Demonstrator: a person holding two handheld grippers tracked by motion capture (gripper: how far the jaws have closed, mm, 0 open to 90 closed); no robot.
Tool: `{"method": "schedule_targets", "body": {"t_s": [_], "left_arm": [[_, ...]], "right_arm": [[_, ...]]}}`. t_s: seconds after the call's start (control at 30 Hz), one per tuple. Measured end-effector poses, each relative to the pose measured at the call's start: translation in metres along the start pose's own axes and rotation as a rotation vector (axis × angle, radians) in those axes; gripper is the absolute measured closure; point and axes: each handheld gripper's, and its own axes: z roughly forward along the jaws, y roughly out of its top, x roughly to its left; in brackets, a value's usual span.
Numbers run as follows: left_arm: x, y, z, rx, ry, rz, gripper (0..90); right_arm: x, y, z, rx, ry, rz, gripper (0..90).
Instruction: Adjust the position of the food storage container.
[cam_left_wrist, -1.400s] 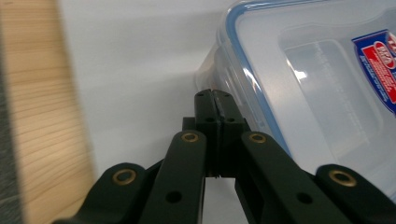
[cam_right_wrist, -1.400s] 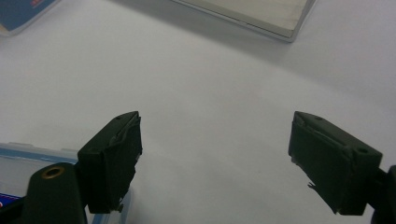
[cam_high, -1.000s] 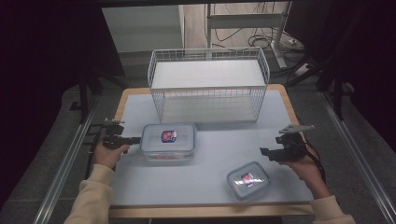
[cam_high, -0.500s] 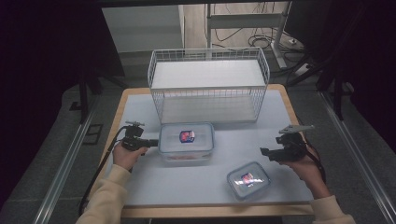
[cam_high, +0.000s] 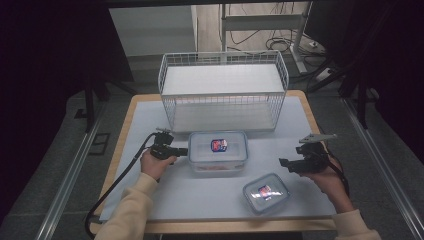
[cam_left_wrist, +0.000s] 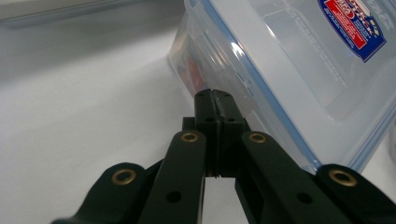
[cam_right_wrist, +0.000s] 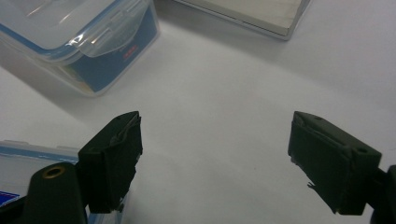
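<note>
From the high view, the left tongs (cam_high: 179, 150) reach level across the counter (cam_high: 150, 115) to the left edge of the big box (cam_high: 218, 151), which sits just before the basket (cam_high: 223, 90), likely bound for it; the right tongs (cam_high: 283, 163) wait near the small box (cam_high: 266, 192). In the left gripper view, the left tongs (cam_left_wrist: 215, 95) are clenched, apparently on the box's (cam_left_wrist: 289, 65) side clip. In the right gripper view, the right tongs (cam_right_wrist: 215, 158) hang released over bare counter (cam_right_wrist: 224, 93).
</note>
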Motion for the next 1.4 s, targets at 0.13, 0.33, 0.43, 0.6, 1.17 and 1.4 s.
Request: {"method": "schedule_targets", "body": {"t_s": [0.13,0.33,0.43,0.6,1.17,1.4], "left_arm": [[-0.002,0.001,0.006,0.011,-0.006,0.006,90.0],[-0.003,0.000,0.005,0.003,-0.006,0.010,90.0],[-0.002,0.000,-0.001,-0.013,-0.018,0.009,90.0],[-0.005,-0.001,-0.024,-0.076,0.000,0.028,90.0],[-0.005,-0.012,-0.057,-0.113,0.000,0.046,89.6],[-0.007,-0.013,-0.062,-0.130,0.000,0.048,87.9]], "right_arm": [[0.000,0.000,0.000,-0.001,0.001,-0.004,17.3],[0.001,0.000,0.001,-0.016,-0.014,-0.007,18.3],[0.002,0.001,0.001,-0.021,-0.014,-0.014,18.3],[0.004,0.001,0.003,-0.017,-0.002,-0.014,18.3],[0.020,0.013,0.014,-0.046,0.100,-0.006,18.3],[0.022,0.015,0.010,-0.069,0.121,0.009,18.3]]}}
